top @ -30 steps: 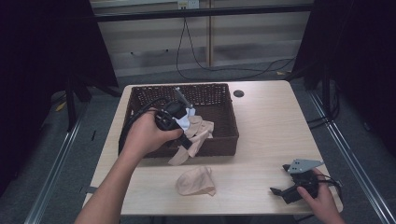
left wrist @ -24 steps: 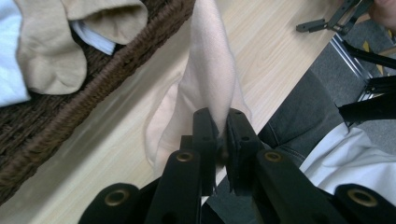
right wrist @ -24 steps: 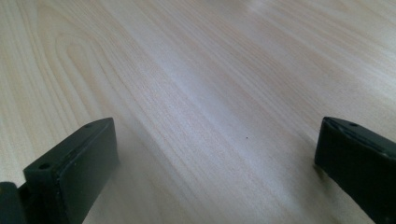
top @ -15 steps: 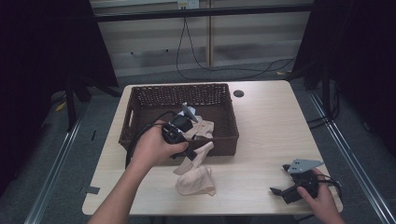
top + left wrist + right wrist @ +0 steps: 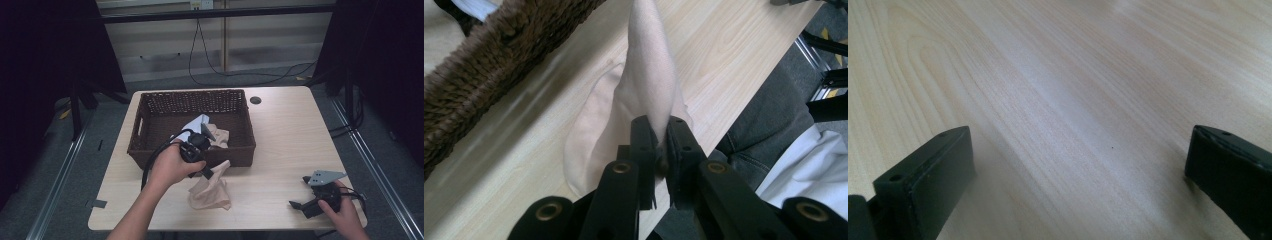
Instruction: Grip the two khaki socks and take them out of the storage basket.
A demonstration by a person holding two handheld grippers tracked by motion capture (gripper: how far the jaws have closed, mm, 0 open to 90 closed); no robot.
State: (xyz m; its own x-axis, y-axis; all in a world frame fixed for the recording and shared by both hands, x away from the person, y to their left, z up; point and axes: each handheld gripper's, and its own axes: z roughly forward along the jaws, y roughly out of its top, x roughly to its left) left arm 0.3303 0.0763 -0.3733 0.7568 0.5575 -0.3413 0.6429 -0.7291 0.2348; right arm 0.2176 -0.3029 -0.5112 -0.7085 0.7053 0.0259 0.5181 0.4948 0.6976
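A: How are the fingers of the left gripper (image 5: 214, 172) sitting?

B: They are pressing nearly together and pinching a peach cloth (image 5: 644, 100); in the left gripper view the fabric is rising in a narrow fold from between the two black pads, while its lower part is spreading flat on the counter (image 5: 280, 150); in the high view the same cloth (image 5: 210, 192) is lying in a loose heap just in front of the brown wicker basket (image 5: 150, 145), with its top corner lifting up into the grip.

A: And the right gripper (image 5: 299, 204)?

B: Its fingers are standing wide apart; the right gripper view is showing bare wood grain between them and nothing touching either pad; the hand is resting it near the counter's front right corner, well apart from the cloth.

A: What room is there around the cloth?

B: The basket's front wall is running close behind it; the counter's front edge is lying near below it; the stretch toward the right gripper is giving open wood.

A: Anything hard to make out?

B: More peach fabric (image 5: 220, 136) and something pale blue (image 5: 196, 123) are lying inside the basket, partly covered by the left hand (image 5: 172, 167); I cannot tell how many pieces there are; the basket rim in the left gripper view is blurring.
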